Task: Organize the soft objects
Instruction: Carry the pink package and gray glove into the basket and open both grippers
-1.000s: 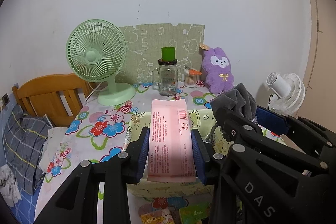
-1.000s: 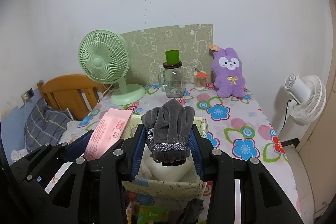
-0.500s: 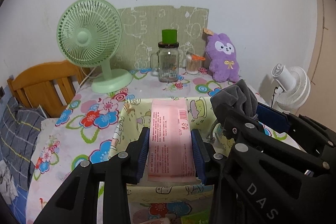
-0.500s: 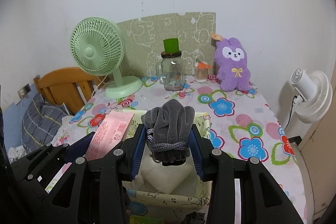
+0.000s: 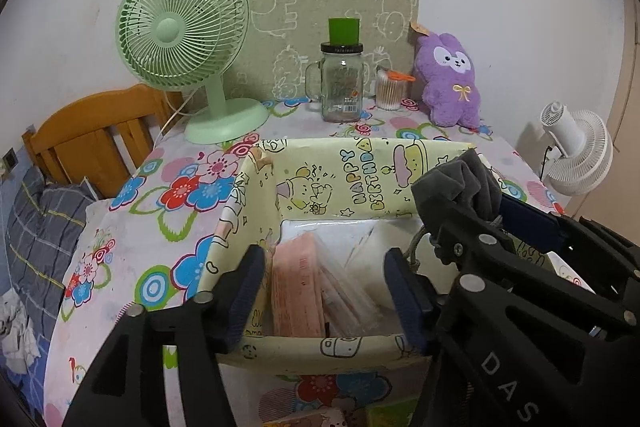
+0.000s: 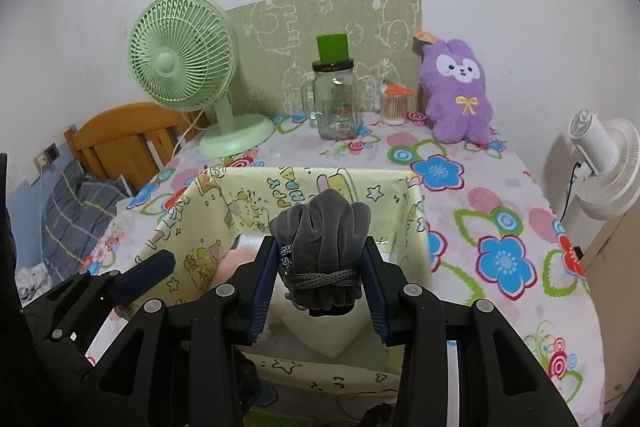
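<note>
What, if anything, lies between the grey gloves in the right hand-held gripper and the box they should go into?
Nothing visible does. The right hand-held gripper holds the grey gloves directly over the open box; below them lies only a white pack already inside.

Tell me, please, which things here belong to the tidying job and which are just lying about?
Job: yellow box, pink pack inside it, grey gloves in the right claw.

Lying about: green fan, glass jar, purple plush, white fan.
</note>
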Action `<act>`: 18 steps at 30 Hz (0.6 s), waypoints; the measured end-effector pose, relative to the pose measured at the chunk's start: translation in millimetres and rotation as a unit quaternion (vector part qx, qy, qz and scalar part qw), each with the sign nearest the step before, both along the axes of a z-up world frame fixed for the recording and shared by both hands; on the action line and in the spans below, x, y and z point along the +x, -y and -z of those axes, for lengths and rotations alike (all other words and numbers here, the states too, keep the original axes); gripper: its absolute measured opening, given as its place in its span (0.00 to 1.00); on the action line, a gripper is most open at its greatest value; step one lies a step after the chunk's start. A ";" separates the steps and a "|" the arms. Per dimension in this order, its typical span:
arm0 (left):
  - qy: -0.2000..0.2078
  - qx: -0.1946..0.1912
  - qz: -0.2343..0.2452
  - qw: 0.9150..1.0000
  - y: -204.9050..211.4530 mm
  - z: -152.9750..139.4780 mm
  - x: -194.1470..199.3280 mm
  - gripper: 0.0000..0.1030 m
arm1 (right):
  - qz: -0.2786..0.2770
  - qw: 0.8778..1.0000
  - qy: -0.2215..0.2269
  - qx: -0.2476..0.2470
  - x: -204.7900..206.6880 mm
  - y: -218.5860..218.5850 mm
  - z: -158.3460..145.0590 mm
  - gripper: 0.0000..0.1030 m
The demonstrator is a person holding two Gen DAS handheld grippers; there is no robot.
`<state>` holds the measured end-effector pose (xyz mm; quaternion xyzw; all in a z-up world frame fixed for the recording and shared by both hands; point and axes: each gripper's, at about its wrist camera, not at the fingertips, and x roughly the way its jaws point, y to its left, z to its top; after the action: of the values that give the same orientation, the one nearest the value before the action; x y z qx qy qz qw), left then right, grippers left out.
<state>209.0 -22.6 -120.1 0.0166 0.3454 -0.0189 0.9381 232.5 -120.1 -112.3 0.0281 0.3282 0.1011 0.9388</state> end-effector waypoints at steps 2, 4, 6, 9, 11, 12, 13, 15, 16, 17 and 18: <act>-0.001 -0.001 0.000 1.000 -0.7 0.4 0.7 0.69 | -0.003 1.000 0.001 -0.001 1.4 -1.6 -0.2 0.43; -0.003 -0.002 -0.002 1.000 -1.9 1.1 1.9 0.71 | -0.006 1.000 0.001 -0.001 2.8 -2.6 0.2 0.43; -0.003 0.000 -0.004 1.000 -1.7 1.6 2.9 0.73 | -0.010 1.000 0.001 -0.001 5.1 -3.7 0.8 0.43; -0.004 0.000 -0.001 1.000 -2.1 1.3 3.9 0.75 | -0.019 1.000 -0.003 0.004 9.1 -5.1 2.1 0.43; -0.003 0.003 -0.002 1.000 -2.3 0.5 4.7 0.77 | -0.020 1.000 -0.004 0.010 11.7 -5.4 2.9 0.43; -0.003 0.004 -0.003 1.000 -2.3 0.3 5.1 0.80 | -0.021 1.000 -0.006 0.011 12.5 -5.7 3.1 0.45; -0.002 0.004 -0.003 1.000 -2.3 0.3 5.3 0.81 | -0.023 1.000 -0.009 0.013 13.8 -6.2 3.4 0.46; -0.003 0.002 -0.001 1.000 -1.6 0.8 5.5 0.82 | -0.030 0.999 -0.013 0.017 15.7 -6.5 4.4 0.50; -0.003 0.001 0.000 1.000 -1.8 0.8 5.4 0.84 | -0.032 0.999 -0.012 0.018 16.1 -6.7 4.4 0.55; -0.003 -0.001 0.002 1.000 -1.5 0.7 5.3 0.85 | -0.032 0.999 -0.009 0.017 16.1 -6.7 4.1 0.59; -0.003 -0.003 0.005 1.000 -1.5 0.6 5.1 0.86 | -0.031 0.999 -0.006 0.017 15.8 -6.5 3.7 0.68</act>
<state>214.1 -21.1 -120.6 0.0156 0.3484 -0.0242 0.9369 248.3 -113.6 -116.0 0.0344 0.3330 0.1356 0.9325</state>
